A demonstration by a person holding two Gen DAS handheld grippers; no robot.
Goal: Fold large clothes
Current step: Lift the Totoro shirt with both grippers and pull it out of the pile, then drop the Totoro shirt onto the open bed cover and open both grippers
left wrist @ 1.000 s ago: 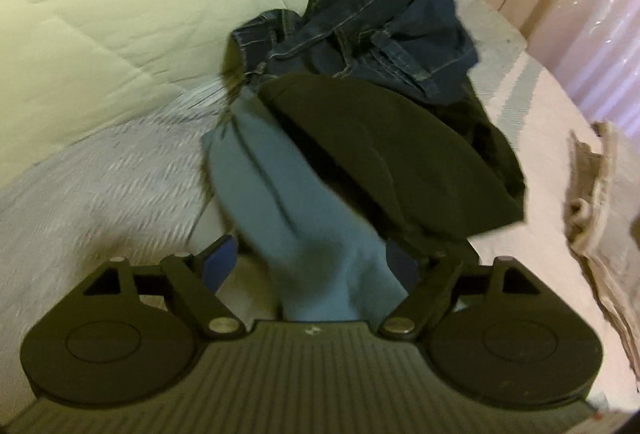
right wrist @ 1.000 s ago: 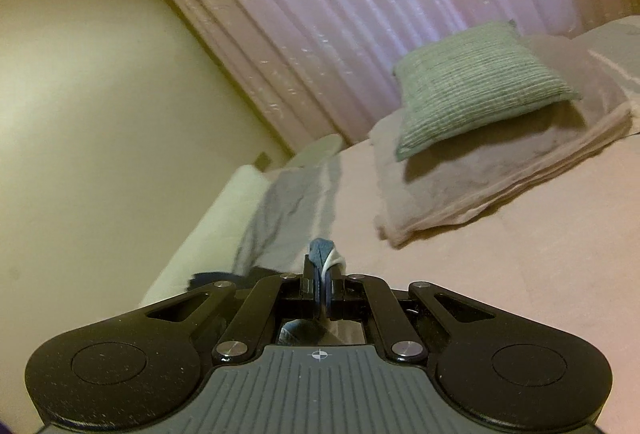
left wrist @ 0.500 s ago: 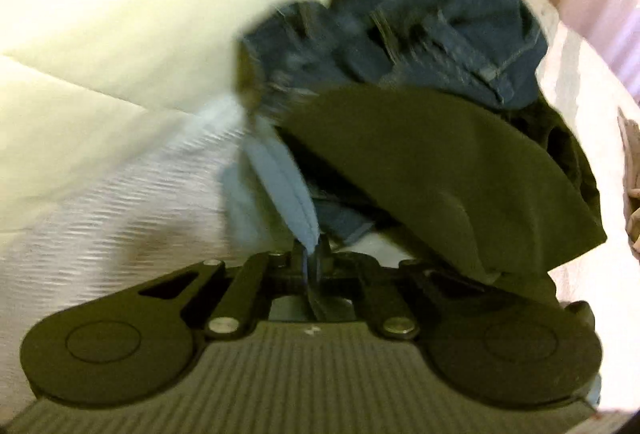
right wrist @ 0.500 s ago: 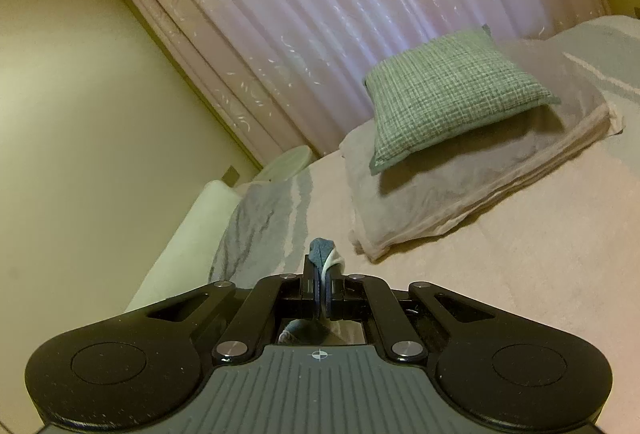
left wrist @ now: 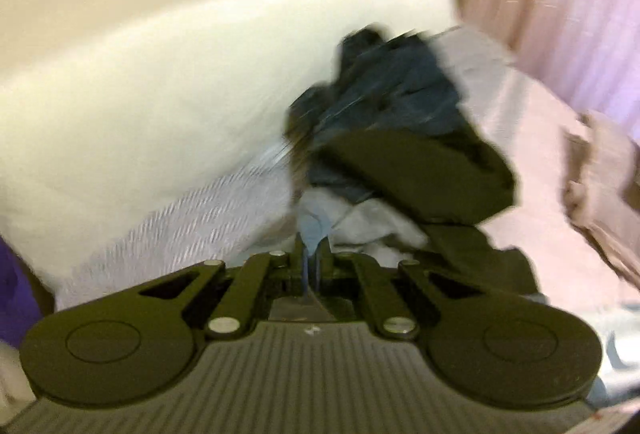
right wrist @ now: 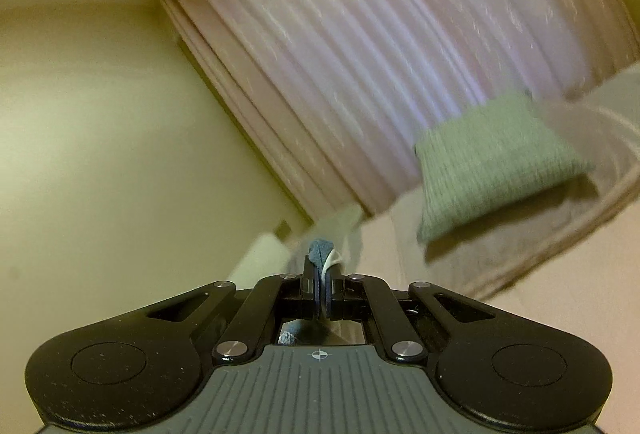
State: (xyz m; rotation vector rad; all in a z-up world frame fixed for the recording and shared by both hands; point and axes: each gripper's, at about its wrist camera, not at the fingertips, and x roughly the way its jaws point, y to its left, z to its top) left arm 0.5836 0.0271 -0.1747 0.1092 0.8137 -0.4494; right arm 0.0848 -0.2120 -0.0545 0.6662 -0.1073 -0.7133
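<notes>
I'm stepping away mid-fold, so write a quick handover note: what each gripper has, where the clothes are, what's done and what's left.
Left gripper: jaws shut on an edge of the blue-grey garment, having just closed on it.
Right gripper: jaws shut on another bit of blue-grey cloth with a white strip beside it, pointing toward the curtain.
Pile: dark denim and a black garment heaped on the bed against the white pillow; the view is blurred.
Done: both grips taken.
Left: draw the blue-grey garment free of the pile, spread it, fold it; then the rest.
</notes>
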